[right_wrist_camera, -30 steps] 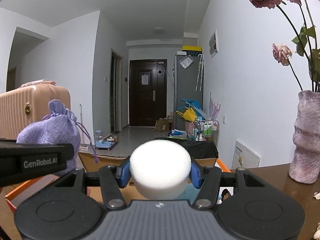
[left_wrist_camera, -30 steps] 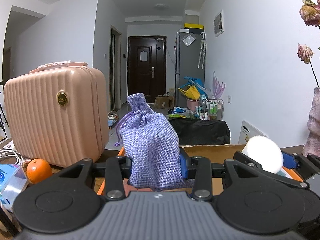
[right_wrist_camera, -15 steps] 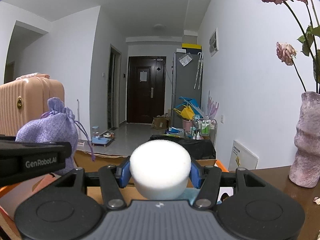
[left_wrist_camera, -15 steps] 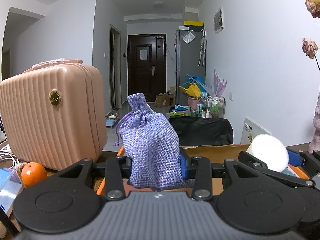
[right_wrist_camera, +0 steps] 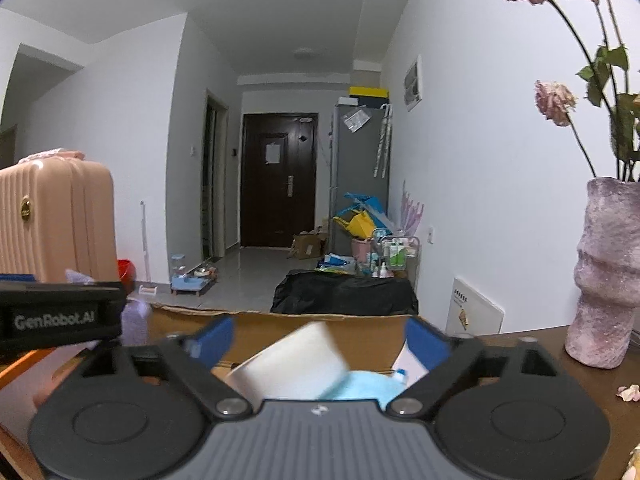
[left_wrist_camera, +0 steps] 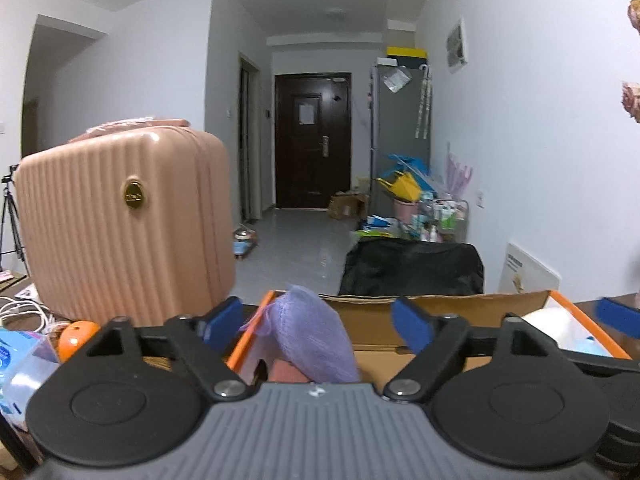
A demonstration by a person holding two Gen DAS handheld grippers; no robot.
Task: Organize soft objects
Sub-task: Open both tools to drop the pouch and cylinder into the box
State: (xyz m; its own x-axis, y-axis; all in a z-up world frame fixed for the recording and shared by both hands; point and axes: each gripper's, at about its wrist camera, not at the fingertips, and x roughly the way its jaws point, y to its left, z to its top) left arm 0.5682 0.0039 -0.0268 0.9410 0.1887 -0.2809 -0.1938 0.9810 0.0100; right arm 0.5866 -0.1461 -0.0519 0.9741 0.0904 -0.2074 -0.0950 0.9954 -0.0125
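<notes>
Now your left gripper [left_wrist_camera: 312,322] has its jaws opening, the blue pads [left_wrist_camera: 410,322] standing well apart, and the purple drawstring pouch [left_wrist_camera: 310,336] sits between them without either pad pressing on it. The pouch looks blurred and tilted, its lower part behind the gripper body, so you cannot tell whether it rests on anything. It lies over the near left part of the cardboard box [left_wrist_camera: 440,308], just inside the orange edge [left_wrist_camera: 250,340].

Your right gripper [right_wrist_camera: 320,336] is opening too, its fingers spread wide. The white foam cylinder [right_wrist_camera: 292,362] is between them, tipped on its side and blurred, touching neither pad. It is over the box interior, just above a light blue soft item [right_wrist_camera: 366,386] that lies inside. From the left wrist view, the same white cylinder [left_wrist_camera: 554,326] shows at the right end of the box.

To your left, a pink ribbed suitcase [left_wrist_camera: 120,224] stands upright on the table beside the box, with an orange [left_wrist_camera: 74,334] at its foot. To your right, a mottled pink vase [right_wrist_camera: 608,272] holding dried roses [right_wrist_camera: 556,100] stands on the brown tabletop [right_wrist_camera: 532,340], apart from the box.
</notes>
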